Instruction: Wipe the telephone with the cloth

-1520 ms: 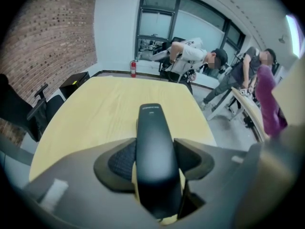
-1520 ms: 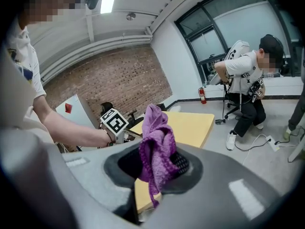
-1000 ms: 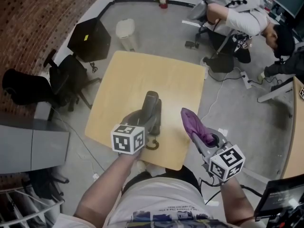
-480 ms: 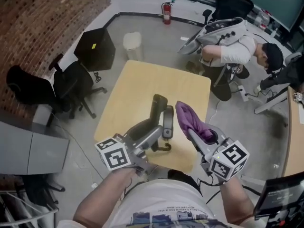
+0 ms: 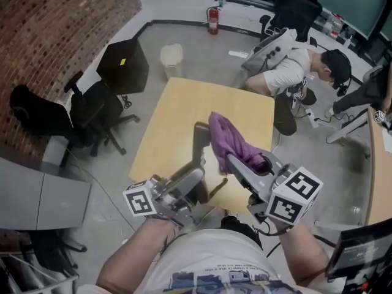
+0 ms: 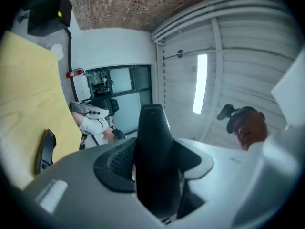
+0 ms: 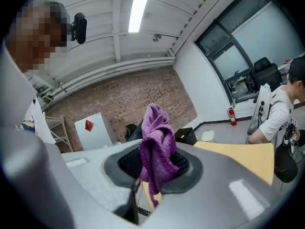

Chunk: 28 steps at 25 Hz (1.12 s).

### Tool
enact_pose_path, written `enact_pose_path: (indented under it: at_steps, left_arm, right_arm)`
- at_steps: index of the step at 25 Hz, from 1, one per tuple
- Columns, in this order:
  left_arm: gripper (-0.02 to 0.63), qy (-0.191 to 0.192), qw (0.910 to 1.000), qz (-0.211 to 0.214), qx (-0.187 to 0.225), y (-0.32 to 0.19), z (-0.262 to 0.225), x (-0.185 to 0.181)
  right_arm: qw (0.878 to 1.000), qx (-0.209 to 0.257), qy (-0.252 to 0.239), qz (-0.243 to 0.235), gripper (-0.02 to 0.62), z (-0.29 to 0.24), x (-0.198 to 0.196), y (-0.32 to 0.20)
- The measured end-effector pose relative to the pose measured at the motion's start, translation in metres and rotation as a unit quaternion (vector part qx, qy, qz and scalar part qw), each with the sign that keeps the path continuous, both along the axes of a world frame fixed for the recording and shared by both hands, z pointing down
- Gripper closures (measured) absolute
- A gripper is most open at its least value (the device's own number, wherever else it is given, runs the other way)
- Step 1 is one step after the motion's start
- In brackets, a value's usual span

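Observation:
My left gripper [image 5: 195, 175] is shut on the dark telephone handset [image 5: 200, 141], which it holds up above the wooden table [image 5: 177, 103]. In the left gripper view the handset [image 6: 153, 147] stands upright between the jaws of that gripper [image 6: 155, 175]. A dark curved part [image 6: 45, 149], perhaps the telephone's base, lies on the table behind it. My right gripper [image 5: 236, 164] is shut on a purple cloth [image 5: 229, 141], which hangs right beside the handset. The cloth [image 7: 157, 142] is bunched and sticks up out of the right gripper [image 7: 155, 171]. Whether cloth and handset touch is unclear.
A person [image 5: 294, 66] crouches on the floor beyond the table's far right corner. A black office chair [image 5: 92, 112], a black box [image 5: 122, 63] and a white bin [image 5: 172, 55] stand to the left and behind. A second desk edge [image 5: 380, 164] is at the right.
Both grippers have risen. The handset has come off the table and now stands nearly upright. The cloth has moved left and up, close to the handset.

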State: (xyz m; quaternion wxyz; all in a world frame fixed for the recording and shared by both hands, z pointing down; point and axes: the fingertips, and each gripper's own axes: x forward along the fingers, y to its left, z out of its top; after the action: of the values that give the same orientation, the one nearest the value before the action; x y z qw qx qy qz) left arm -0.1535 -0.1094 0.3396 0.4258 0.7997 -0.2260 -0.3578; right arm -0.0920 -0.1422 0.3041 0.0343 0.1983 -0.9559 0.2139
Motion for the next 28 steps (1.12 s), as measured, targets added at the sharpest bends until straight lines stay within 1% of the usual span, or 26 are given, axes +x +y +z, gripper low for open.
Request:
enact_pose_path:
  at_steps: [4,7,8,14,20,22,24,26,28]
  left_arm:
    - [0.350,0.041,0.9990,0.015,0.011,0.007,-0.005,-0.005]
    - [0.350,0.102,0.9939,0.037,0.022,0.011,-0.023,-0.004]
    - [0.350,0.114,0.9923,0.041,0.025,0.012,-0.026,-0.005]
    - [0.350,0.127,0.9893,0.061,0.037,0.018,-0.028,-0.005]
    - [0.350,0.154,0.9845,0.068,0.048,0.025,-0.036,-0.014]
    - [0.350,0.170,0.9813,0.073,0.054,0.028,-0.040,-0.015]
    - [0.350,0.179,0.9787,0.079,0.060,0.030,-0.045,-0.015]
    - [0.350,0.186,0.9761,0.089,0.067,0.032,-0.049,-0.014]
    - [0.350,0.193,0.9735,0.099,0.074,0.034,-0.054,-0.013]
  right_arm:
    - [1.000,0.008,0.014,-0.019,0.509,-0.004,-0.014,0.025]
    - [0.999,0.021,0.037,-0.033,0.509,-0.001,-0.021,0.045]
    - [0.998,0.026,0.046,-0.041,0.509,0.001,-0.024,0.053]
    - [0.989,0.077,0.097,-0.076,0.509,0.008,-0.024,0.086]
    - [0.975,0.102,0.141,-0.136,0.509,0.014,-0.022,0.129]
    - [0.973,0.102,0.142,-0.148,0.509,0.012,-0.017,0.136]
    - [0.978,0.092,0.126,-0.135,0.509,0.004,-0.011,0.131]
    - [0.986,0.081,0.107,-0.104,0.509,-0.009,-0.004,0.116]
    - [0.989,0.080,0.103,-0.068,0.509,-0.020,0.003,0.093]
